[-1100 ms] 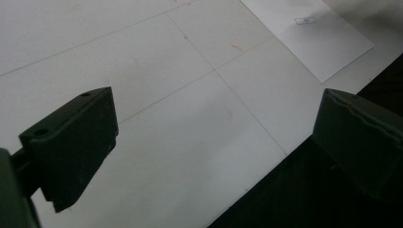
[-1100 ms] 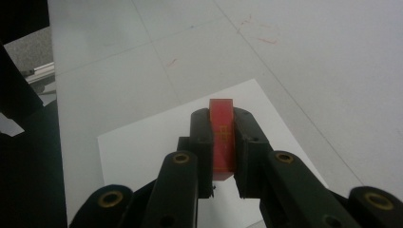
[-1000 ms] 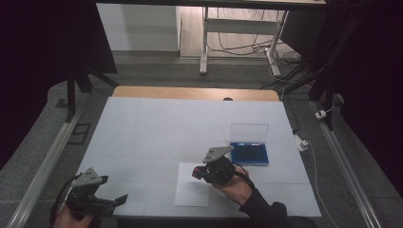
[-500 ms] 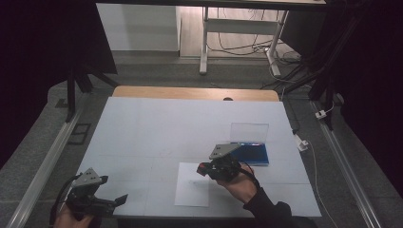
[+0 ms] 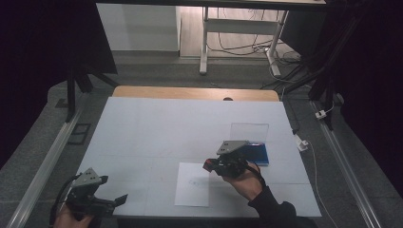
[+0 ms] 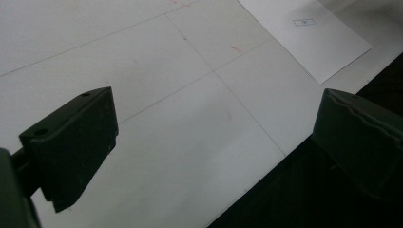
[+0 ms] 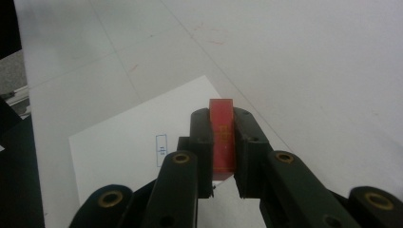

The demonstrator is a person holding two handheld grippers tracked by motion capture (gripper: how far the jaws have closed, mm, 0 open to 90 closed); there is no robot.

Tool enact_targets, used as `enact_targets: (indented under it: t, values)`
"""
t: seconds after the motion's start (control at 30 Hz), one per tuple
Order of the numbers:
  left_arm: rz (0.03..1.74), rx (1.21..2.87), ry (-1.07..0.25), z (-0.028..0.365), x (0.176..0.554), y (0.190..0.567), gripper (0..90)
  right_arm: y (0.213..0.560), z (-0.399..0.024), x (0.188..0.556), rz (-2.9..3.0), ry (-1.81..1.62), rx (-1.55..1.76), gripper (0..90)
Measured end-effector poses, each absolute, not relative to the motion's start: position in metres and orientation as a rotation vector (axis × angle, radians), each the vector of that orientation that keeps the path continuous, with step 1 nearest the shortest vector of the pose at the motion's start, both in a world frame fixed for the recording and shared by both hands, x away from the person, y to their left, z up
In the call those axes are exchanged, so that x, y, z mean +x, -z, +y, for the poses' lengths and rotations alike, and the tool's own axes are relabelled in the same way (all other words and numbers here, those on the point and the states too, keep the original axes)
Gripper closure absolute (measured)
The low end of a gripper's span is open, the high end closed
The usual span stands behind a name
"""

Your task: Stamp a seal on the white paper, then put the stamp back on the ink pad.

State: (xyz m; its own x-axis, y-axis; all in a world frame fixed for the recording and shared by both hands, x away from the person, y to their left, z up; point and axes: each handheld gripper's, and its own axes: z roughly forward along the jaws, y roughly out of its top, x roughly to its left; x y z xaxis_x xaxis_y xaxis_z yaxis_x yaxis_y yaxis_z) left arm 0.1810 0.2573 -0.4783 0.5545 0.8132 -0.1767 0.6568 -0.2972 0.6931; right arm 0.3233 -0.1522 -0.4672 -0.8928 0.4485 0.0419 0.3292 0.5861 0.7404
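Note:
My right gripper [image 5: 212, 165] hovers just above the right edge of a white paper sheet [image 5: 192, 186] and is shut on a small red block [image 7: 222, 135], which stands upright between the jaws. The sheet [image 7: 119, 142] carries a small printed blue rectangle [image 7: 161, 150] left of the jaw tips. My left gripper [image 5: 114, 202] rests at the table's front left corner, open with nothing between its fingers. Its own view has the sheet [image 6: 309, 38] at the upper right, past the wide-apart jaws.
A blue box [image 5: 260, 153] with a clear lid [image 5: 249, 130] standing behind it sits right of my right gripper. The white table [image 5: 180, 123] has a wooden strip along its far edge. Metal rails run along both sides.
My right gripper has drifted a little to the right and slightly away from me with the red block still in it. The left gripper has stayed put.

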Motion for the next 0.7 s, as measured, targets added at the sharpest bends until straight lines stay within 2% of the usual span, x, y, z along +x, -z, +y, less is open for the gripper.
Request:
enact_targets:
  t: [0.7]
  values:
    - [1.174,2.046,-0.27,0.257,0.181,0.478,1.5,0.459,-0.192,0.342,2.549,-1.16,0.809,79.8]
